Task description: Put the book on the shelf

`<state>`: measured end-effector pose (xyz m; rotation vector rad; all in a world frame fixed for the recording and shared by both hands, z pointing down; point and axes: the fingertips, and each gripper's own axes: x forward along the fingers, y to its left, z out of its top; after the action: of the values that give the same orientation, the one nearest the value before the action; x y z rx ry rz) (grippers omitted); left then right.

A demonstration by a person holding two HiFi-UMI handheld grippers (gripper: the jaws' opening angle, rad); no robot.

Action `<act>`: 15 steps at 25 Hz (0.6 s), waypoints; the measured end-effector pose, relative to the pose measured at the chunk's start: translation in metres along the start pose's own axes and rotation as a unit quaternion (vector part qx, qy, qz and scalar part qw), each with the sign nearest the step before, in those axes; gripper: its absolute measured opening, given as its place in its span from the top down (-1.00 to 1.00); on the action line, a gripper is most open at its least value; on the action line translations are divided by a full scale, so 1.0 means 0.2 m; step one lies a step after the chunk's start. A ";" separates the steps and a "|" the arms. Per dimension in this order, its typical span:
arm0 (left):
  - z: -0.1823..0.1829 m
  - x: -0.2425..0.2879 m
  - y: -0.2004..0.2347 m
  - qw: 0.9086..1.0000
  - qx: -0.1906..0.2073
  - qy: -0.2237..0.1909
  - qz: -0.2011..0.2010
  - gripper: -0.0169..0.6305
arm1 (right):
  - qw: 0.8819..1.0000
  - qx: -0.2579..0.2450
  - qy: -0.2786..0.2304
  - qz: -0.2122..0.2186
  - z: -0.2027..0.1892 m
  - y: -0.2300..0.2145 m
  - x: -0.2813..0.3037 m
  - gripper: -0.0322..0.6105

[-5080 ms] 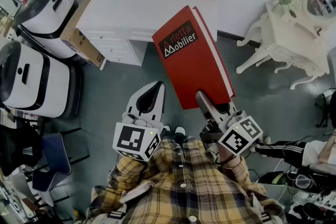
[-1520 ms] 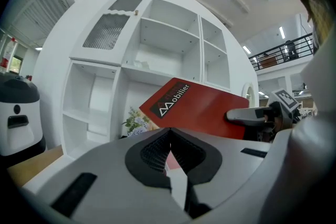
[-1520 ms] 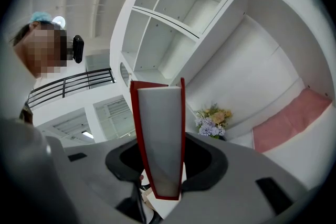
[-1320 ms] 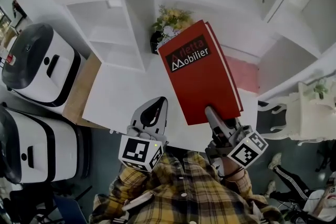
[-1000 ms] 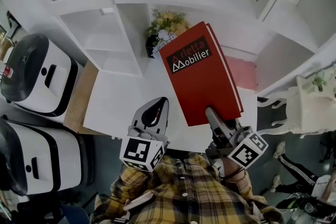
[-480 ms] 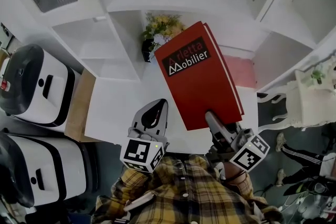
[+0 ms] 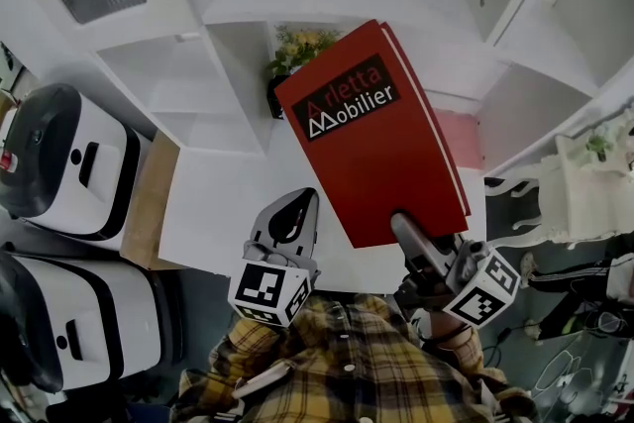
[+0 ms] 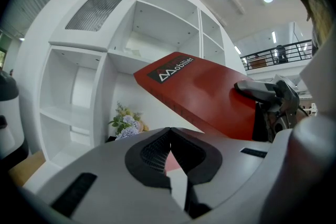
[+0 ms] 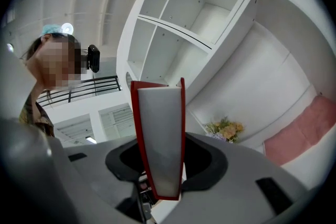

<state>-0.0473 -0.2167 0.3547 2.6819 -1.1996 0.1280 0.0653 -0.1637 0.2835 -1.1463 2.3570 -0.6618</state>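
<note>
I am gripping the red book (image 7: 371,149) with my right gripper (image 7: 408,231). Its jaws are standing partway apart and pressing on the book's near, lower edge, one on each cover. In the right gripper view the white page block is sitting between the jaws, with a red cover on either side of it.

I am holding the book up in the air, clear of every surface, above the back part of the white desk top (image 7: 213,203) and in front of the white shelf unit (image 7: 238,10). It is tilting away from me, with the cover lettering facing up toward my head. It is not touching any shelf board. In the head view its far left corner is overlapping the small pot of flowers (image 7: 297,45), which is standing at the back edge of the desk top, at the foot of the shelf unit. A pink mat (image 7: 458,136) is lying along the back right edge of the desk top, partly hidden behind the book's right side.

My left gripper (image 7: 297,203) is hovering over the front edge of the desk top, just left of the book and apart from it. Its jaws are closed tip to tip and nothing is between them.

Two white, dark-topped machines (image 7: 69,154) are standing beyond the desk's left edge.
</note>
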 end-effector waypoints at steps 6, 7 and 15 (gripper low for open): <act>-0.01 0.00 -0.02 1.000 0.001 0.002 -0.005 0.89 | 0.999 0.026 -0.020 0.035 0.11 0.03 0.11 0.36; -0.01 0.00 -0.02 1.000 0.001 0.003 -0.006 0.89 | 0.999 0.032 -0.024 0.037 0.13 0.03 0.13 0.36; -0.02 -0.03 -0.04 1.000 0.000 0.004 -0.003 0.89 | 0.994 0.078 -0.057 0.058 0.27 0.02 0.28 0.36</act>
<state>-0.0455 -0.2075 0.3566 2.6827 -1.1895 0.1391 0.0628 -0.2189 0.2287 -0.9463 2.2148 -0.7064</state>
